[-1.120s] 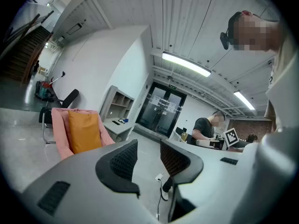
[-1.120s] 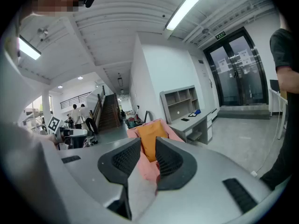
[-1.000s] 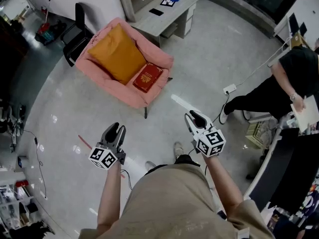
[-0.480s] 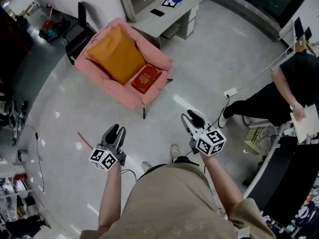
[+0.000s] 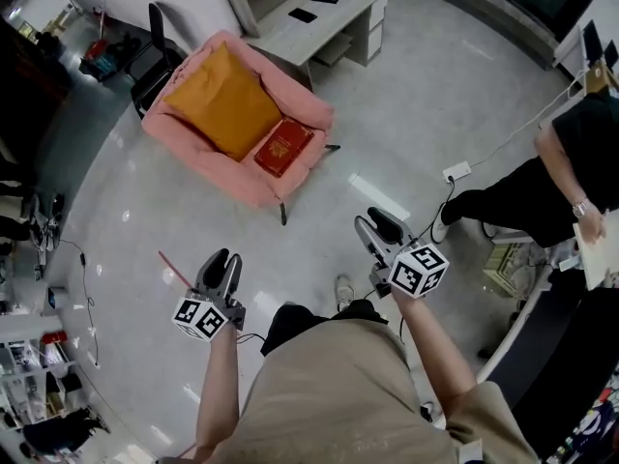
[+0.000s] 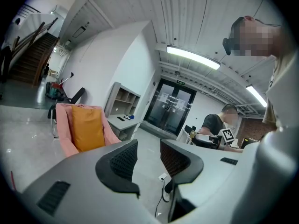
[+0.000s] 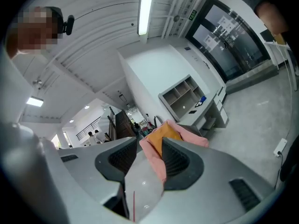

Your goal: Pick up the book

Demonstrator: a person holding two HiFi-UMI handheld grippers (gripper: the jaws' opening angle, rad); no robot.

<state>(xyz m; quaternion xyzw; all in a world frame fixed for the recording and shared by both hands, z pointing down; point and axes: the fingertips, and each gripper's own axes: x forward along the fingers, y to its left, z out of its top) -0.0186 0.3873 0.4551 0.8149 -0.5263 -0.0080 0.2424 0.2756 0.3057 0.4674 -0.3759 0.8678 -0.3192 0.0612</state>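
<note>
- Book (image 5: 282, 147): red, with a gold figure on the cover whose detail is too small to read. It lies flat on the seat of the armchair, at the right edge of the cushion. It appears to touch the cushion, though the view is too distant to be sure.
- Armchair (image 5: 208, 167): pink, on thin dark legs, standing far and left on the pale floor (image 5: 406, 114).
- Cushion (image 5: 224, 101): orange, filling most of the seat to the left of the book.
- Left gripper (image 5: 224, 259): held near, level, pointing toward the armchair. Its jaws stand apart with nothing between them, well apart from the book.
- Right gripper (image 5: 375, 222): held near, to the right of the left one. Its jaws have just been opening and now show a narrow gap with nothing in it; the armchair shows far beyond.
- Desk (image 5: 290, 29): grey, beyond the armchair, with small items on top.
- Power strip (image 5: 456, 172): white, on the floor at right.
- Seated person (image 5: 571, 162): dark clothes, far right.
</note>
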